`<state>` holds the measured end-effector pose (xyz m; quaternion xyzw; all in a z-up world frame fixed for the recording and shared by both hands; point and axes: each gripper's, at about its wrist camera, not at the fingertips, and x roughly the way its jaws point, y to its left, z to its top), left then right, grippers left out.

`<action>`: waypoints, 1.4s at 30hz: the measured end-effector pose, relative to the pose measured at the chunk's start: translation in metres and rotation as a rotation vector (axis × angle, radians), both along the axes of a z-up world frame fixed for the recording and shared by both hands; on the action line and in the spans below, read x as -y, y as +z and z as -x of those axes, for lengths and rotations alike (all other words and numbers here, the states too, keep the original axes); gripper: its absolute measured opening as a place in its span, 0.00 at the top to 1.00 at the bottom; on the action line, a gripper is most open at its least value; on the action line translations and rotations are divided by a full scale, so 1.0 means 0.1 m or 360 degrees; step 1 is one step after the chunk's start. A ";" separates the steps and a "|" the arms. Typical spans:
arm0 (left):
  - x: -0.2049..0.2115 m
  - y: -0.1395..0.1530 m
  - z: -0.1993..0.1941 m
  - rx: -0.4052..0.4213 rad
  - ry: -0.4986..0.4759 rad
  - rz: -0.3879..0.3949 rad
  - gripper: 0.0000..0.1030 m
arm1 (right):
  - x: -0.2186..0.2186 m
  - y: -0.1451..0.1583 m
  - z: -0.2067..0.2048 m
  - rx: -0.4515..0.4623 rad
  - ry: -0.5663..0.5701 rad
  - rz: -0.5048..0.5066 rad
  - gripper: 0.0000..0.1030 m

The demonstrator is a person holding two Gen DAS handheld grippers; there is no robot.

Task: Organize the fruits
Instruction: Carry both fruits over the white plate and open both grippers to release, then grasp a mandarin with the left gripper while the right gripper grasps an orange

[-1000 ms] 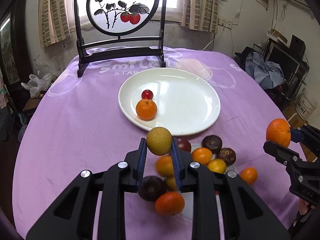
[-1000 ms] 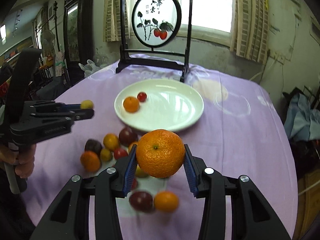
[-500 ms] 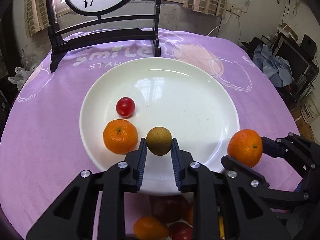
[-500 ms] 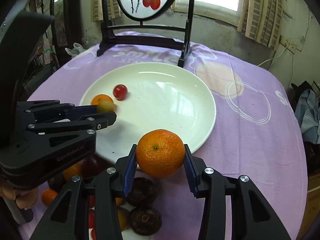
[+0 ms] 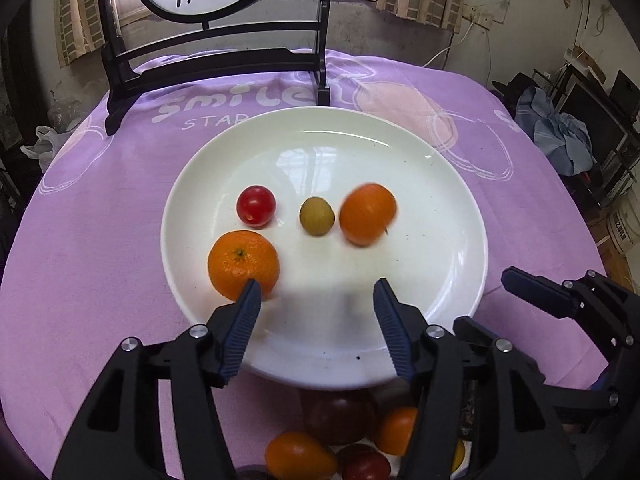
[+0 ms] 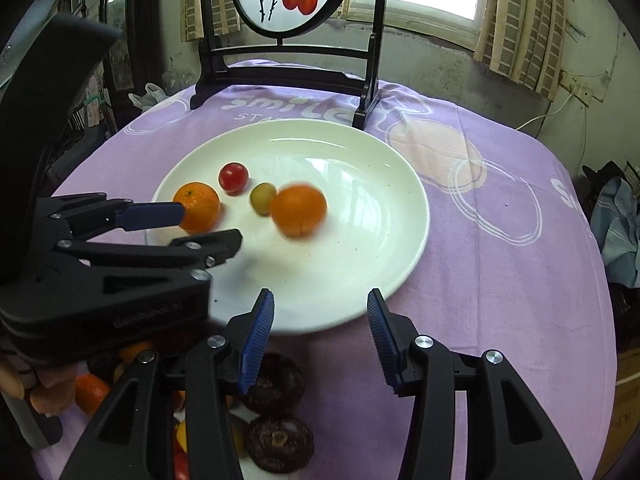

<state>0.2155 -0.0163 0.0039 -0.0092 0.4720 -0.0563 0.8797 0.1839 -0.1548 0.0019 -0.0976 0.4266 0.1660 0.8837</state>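
A white plate (image 5: 448, 264) on the purple cloth holds a red cherry tomato (image 5: 256, 205), a large orange (image 5: 243, 263), a small yellow-green fruit (image 5: 317, 216) and a blurred orange (image 5: 367, 214). In the right wrist view the plate (image 6: 400, 216) shows the same tomato (image 6: 233, 177), large orange (image 6: 199, 205), yellow-green fruit (image 6: 262, 198) and blurred orange (image 6: 298, 210). My left gripper (image 5: 316, 298) is open and empty over the plate's near part. My right gripper (image 6: 320, 308) is open and empty at the plate's near rim.
Several loose fruits lie below the plate: oranges (image 5: 298, 456), a dark round fruit (image 5: 340, 420) and brown wrinkled fruits (image 6: 276, 444). A black-framed painted screen (image 5: 216, 64) stands behind the plate. The right gripper's fingers (image 5: 560, 304) show at the left wrist view's right edge.
Both grippers opened. The yellow-green fruit and the orange left their jaws and now lie on the plate; the orange is blurred, still moving.
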 end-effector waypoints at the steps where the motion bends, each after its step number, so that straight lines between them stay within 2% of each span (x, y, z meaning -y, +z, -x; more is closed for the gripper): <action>1: -0.02 0.03 0.05 0.0008 0.0000 0.0007 0.43 | 0.03 0.02 0.05 0.0004 0.0000 -0.0012 0.52; 8: -0.15 0.17 0.52 0.0065 -0.0003 0.0048 0.40 | 0.28 0.09 0.48 0.0022 -0.0017 -0.0064 0.48; 11: -0.18 0.18 0.76 0.0089 -0.0010 0.0042 0.40 | 0.40 0.08 0.67 0.0018 -0.0042 -0.0107 0.44; 19: -0.26 0.08 1.31 0.0069 -0.0007 0.0055 0.38 | 0.56 -0.06 1.12 -0.0023 -0.0091 -0.0156 0.37; 25: -0.31 -0.05 1.63 0.0043 -0.0004 0.0051 0.38 | 0.64 -0.14 1.42 -0.0035 -0.0116 -0.0197 0.36; 34: -0.29 -0.30 1.80 -0.0062 0.0008 0.0043 0.38 | 0.76 -0.25 1.66 -0.0077 -0.0136 -0.0222 0.36; 40: -0.24 -0.43 1.69 -0.0143 0.0047 0.0052 0.38 | 0.82 -0.28 1.70 -0.0091 -0.0137 -0.0257 0.36; 42: -0.19 -0.44 1.65 -0.0127 0.0055 0.0015 0.39 | 0.80 -0.30 1.70 -0.0093 -0.0128 -0.0248 0.36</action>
